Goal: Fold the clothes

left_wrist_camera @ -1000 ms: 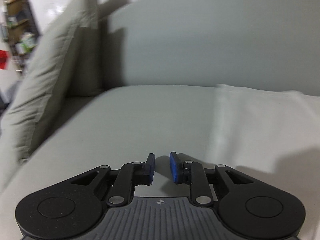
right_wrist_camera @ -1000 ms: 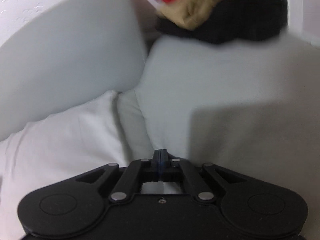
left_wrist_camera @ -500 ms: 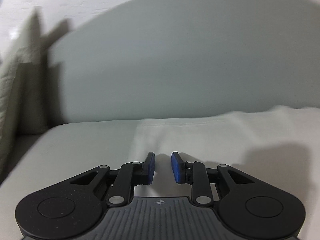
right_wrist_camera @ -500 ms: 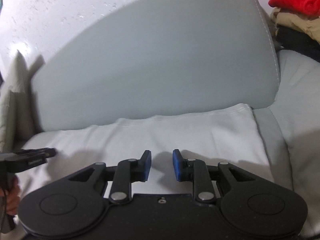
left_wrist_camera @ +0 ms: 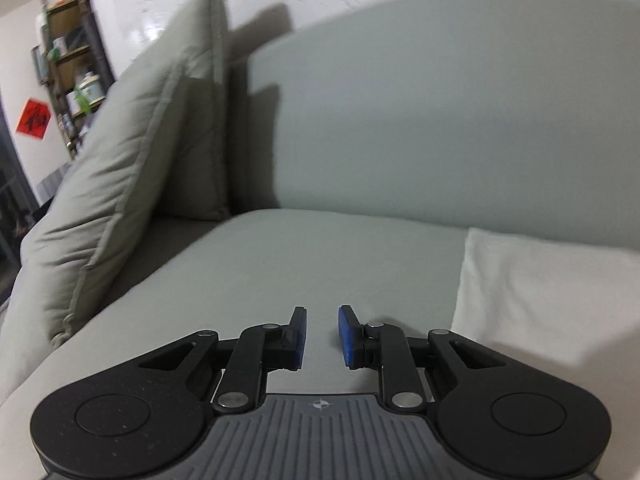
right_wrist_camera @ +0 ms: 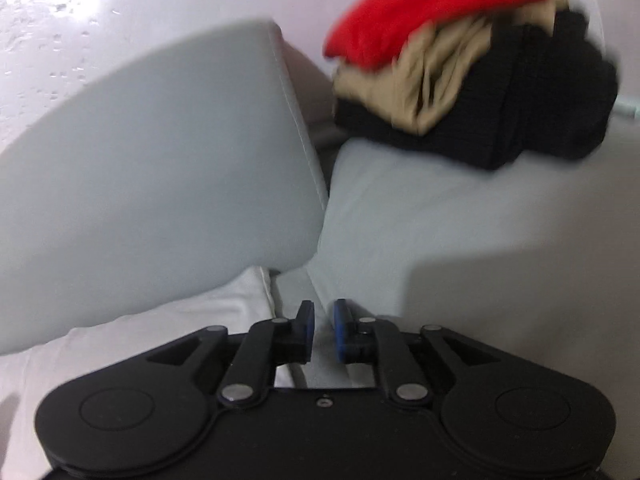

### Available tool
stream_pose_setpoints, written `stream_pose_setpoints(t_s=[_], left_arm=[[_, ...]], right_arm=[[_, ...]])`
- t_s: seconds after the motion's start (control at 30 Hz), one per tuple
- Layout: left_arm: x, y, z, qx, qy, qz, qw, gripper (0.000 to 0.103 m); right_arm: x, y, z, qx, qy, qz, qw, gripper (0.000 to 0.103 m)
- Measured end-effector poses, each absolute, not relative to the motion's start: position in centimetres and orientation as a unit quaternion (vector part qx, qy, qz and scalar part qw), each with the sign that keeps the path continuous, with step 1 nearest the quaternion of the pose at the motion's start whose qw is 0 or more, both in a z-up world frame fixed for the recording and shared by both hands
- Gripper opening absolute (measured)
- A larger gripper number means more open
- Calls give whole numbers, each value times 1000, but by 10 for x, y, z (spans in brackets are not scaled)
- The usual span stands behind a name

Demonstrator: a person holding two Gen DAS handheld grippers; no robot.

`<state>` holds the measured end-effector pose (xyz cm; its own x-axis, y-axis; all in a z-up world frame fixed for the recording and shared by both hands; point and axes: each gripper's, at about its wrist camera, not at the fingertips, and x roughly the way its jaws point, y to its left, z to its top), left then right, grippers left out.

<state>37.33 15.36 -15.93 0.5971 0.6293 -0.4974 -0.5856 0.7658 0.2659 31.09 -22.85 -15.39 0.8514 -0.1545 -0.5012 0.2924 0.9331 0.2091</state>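
Note:
A white folded garment [left_wrist_camera: 552,280] lies flat on the grey sofa seat [left_wrist_camera: 320,256], to the right of my left gripper [left_wrist_camera: 322,332]. The left gripper is open and empty, low over the bare seat beside the garment's left edge. In the right wrist view the garment's right end [right_wrist_camera: 160,336] lies at lower left. My right gripper [right_wrist_camera: 322,330] is open with a narrow gap, empty, over the seam between the seat and the armrest [right_wrist_camera: 480,220].
A pile of red, tan and black clothes [right_wrist_camera: 472,68] sits on the armrest at upper right. A grey cushion [left_wrist_camera: 132,152] leans at the sofa's left end. The backrest [left_wrist_camera: 440,112] rises behind. A shelf [left_wrist_camera: 68,64] stands against the far wall.
Both views swung outward: the left gripper moved left off the garment onto the bare seat, and the right gripper swung right toward the armrest and clothes pile, its gap narrower than half a second ago.

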Motion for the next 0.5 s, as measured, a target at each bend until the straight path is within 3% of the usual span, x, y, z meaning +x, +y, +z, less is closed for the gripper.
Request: stream_pose_setpoints(t_s=[0.2, 0.43, 0.5], left_arm=[[257, 138, -69, -29, 209, 317, 925, 21], [68, 119, 18, -55, 135, 197, 970, 25], [30, 116, 34, -62, 128, 168, 975, 30]], right_arm=[[199, -225, -66, 194, 154, -63, 967, 23], [42, -221, 16, 195, 97, 53, 975, 27], [9, -222, 31, 184, 85, 68, 977, 36]])
